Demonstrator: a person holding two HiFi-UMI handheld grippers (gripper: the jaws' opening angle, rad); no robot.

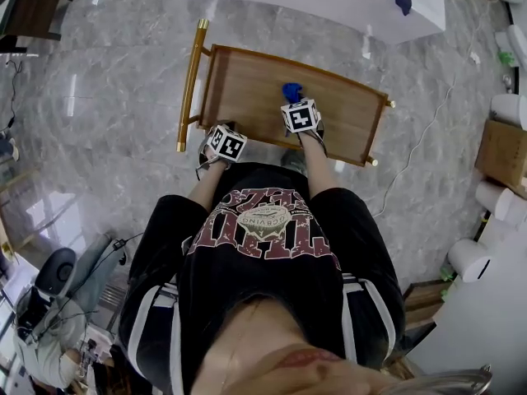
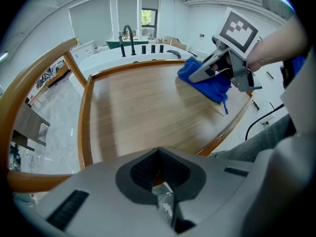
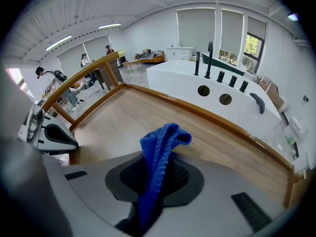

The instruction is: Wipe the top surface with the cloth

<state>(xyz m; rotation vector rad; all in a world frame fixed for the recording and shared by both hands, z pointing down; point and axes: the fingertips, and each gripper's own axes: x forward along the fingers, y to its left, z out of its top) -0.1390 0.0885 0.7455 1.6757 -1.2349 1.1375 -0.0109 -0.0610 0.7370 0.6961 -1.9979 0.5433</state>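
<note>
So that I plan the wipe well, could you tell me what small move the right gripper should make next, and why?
Probably drag the right gripper leftward across the wooden top. Its jaws are shut on the blue cloth, which seems to rest on the right part of the top; the rest is bare.

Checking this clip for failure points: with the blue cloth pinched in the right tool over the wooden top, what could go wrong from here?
1. The right tool grips the blue cloth by a narrow fold, so dragging may pull it free.
2. The cloth is bunched, so little of it would touch the wooden top.
3. The raised rim could catch the tool near the edges.
</note>
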